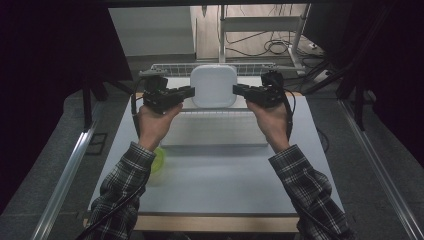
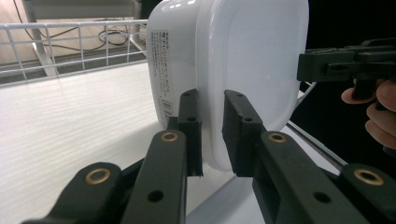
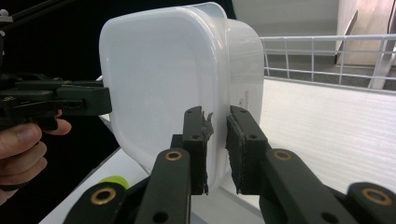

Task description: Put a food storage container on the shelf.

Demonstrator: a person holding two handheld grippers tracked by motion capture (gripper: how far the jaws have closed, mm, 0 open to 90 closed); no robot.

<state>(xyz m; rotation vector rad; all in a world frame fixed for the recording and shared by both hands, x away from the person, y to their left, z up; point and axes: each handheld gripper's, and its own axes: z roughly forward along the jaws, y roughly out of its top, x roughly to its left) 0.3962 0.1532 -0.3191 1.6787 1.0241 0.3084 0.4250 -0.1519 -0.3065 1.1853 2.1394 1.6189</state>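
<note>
Left gripper [image 1: 189, 92] and right gripper [image 1: 238, 90] both clamped on the rim of the white plastic box [image 1: 214, 85], one at each side, lifted off the white table [image 1: 220, 170] in front of the wire rack [image 1: 175, 67]. Only thin bits of rim pinched between the jaws, as in the left gripper view on the box [image 2: 243, 60] and the right gripper view [image 3: 159, 79]. Could slip out and drop, or tip over, from one hand pulling faster, going higher, or letting go a little.
</note>
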